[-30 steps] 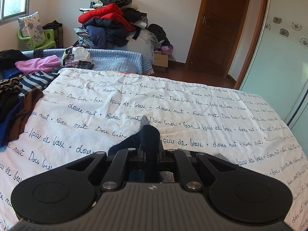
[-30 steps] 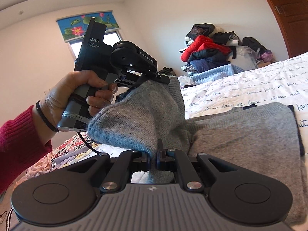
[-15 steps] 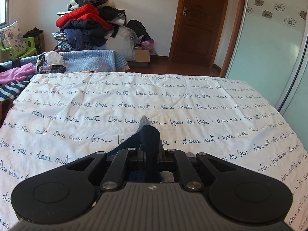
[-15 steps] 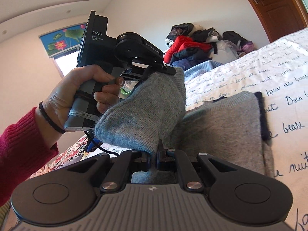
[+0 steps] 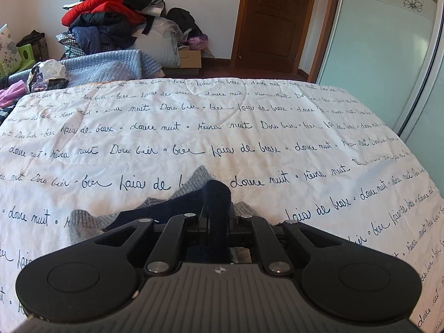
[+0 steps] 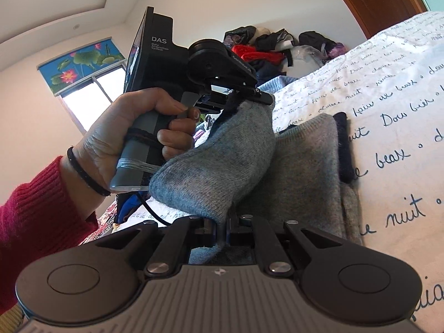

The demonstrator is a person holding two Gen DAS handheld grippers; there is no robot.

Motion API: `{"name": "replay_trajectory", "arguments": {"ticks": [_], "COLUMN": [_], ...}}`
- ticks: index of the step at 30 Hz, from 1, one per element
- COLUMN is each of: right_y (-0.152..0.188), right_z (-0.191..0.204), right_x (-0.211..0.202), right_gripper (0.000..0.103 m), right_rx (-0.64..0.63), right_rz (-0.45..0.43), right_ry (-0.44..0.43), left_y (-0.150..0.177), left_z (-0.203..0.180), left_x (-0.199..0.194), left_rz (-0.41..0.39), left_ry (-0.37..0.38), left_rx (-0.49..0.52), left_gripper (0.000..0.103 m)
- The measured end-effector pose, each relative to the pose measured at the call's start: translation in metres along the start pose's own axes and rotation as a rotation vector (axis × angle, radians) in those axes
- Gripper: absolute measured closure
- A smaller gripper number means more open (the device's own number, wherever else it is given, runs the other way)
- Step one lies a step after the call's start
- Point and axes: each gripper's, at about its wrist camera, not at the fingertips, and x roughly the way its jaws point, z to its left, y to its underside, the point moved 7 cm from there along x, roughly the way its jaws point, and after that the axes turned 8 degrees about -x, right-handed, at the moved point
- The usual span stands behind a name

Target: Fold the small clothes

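Both hand-held grippers (image 5: 216, 216) (image 6: 226, 222) clamp grey sweater (image 6: 302, 172); fold lifted

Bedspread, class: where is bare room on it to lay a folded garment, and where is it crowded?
The bedspread lies bare from the grey sweater out to its far edge and right side. It is crowded along the left edge, by the purple garment, and beyond the bed, at the clothes pile.

a brown panelled wooden door (image 5: 273, 19) stands in the pale wall beside a frosted sliding glass wardrobe panel (image 5: 371, 52), daylight entering a window (image 6: 91, 94).
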Motion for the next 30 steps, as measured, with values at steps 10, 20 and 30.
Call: {"name": "replay_trajectory", "arguments": {"ticks": [10,20,30], "right_y": [0.003,0.008,0.016], "right_z": [-0.011,-0.014,-0.018], "right_x": [-0.005,-0.012,-0.016], "right_gripper": [0.097,0.097,0.095], "right_rx": [0.034,0.069,0.096], "right_rz": [0.011,0.020,0.080], "right_ry": [0.018,0.028,0.066], "left_y": [0.010,0.016,0.013], "left_z": [-0.017,-0.025,-0.027], "left_x": [0.018,0.028,0.034], "left_rz": [0.023,0.044,0.057], "left_ry": [-0.012,-0.014,0.038], "left_rx": [0.020,0.033,-0.041], "left_gripper": [0.093,0.093,0.082]}}
